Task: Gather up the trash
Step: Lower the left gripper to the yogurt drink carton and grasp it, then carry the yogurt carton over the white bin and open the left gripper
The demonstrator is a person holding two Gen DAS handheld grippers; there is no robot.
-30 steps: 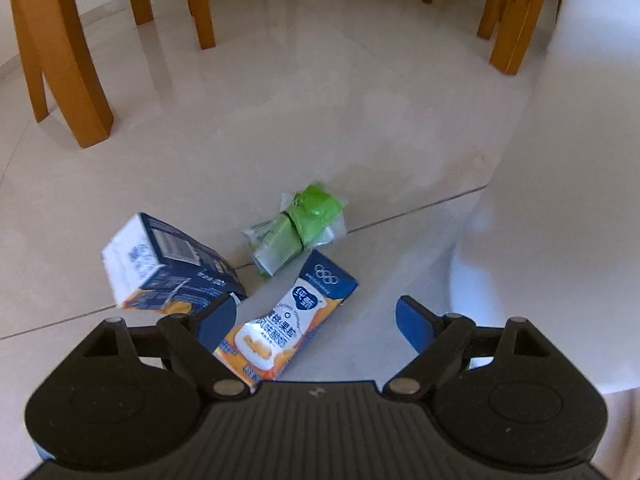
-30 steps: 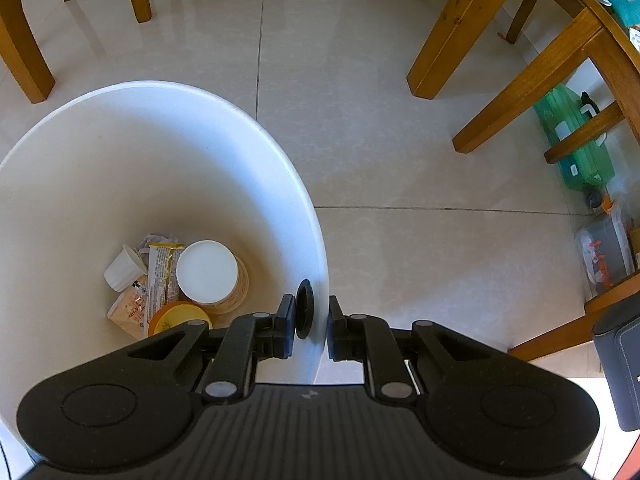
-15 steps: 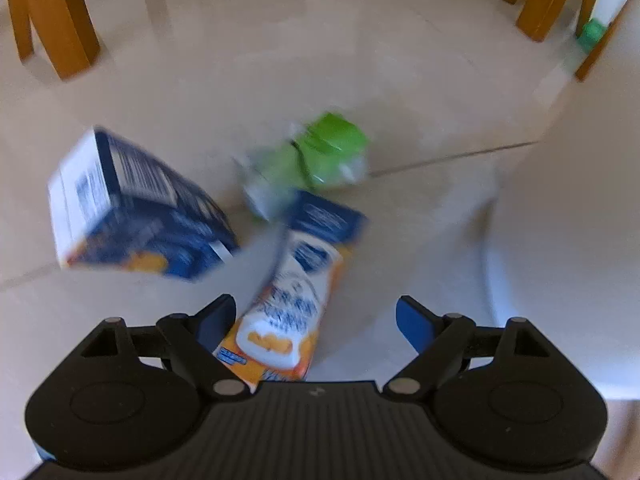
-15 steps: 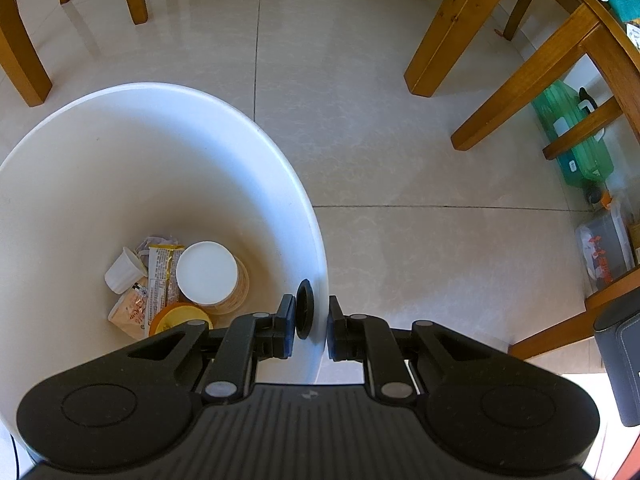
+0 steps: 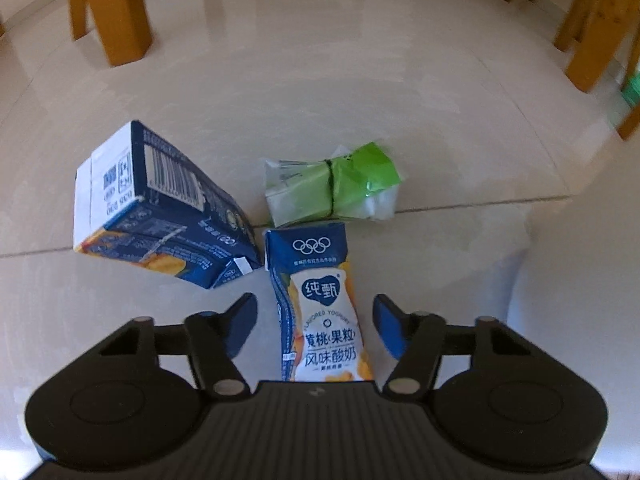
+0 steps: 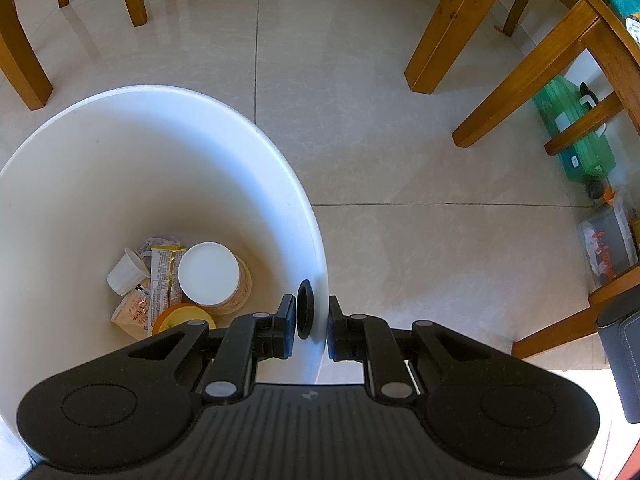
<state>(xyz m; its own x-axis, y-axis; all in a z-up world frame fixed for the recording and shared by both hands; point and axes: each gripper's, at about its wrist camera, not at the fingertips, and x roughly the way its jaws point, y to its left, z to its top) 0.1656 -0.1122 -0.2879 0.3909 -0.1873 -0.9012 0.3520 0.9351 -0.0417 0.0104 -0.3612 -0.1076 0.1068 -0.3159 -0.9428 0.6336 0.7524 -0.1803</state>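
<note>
A slim blue and orange yogurt carton lies on the tiled floor, lengthwise between the blue fingers of my left gripper. The jaws are closing around it, and a gap still shows on each side. A larger dark blue carton lies to its left, and a green wrapper bundle lies just beyond it. My right gripper is shut on the rim of the white bin. Inside the bin lie a white-lidded cup and several wrappers.
The bin's white wall rises close to the right of the left gripper. Wooden chair and table legs stand around the floor. At the right edge are a green container, a clear box and a dark object.
The left gripper has sunk toward the floor and rolled, so the yogurt carton now lies straight between its fingers, and the jaws have narrowed. The right gripper and the bin have stayed still.
</note>
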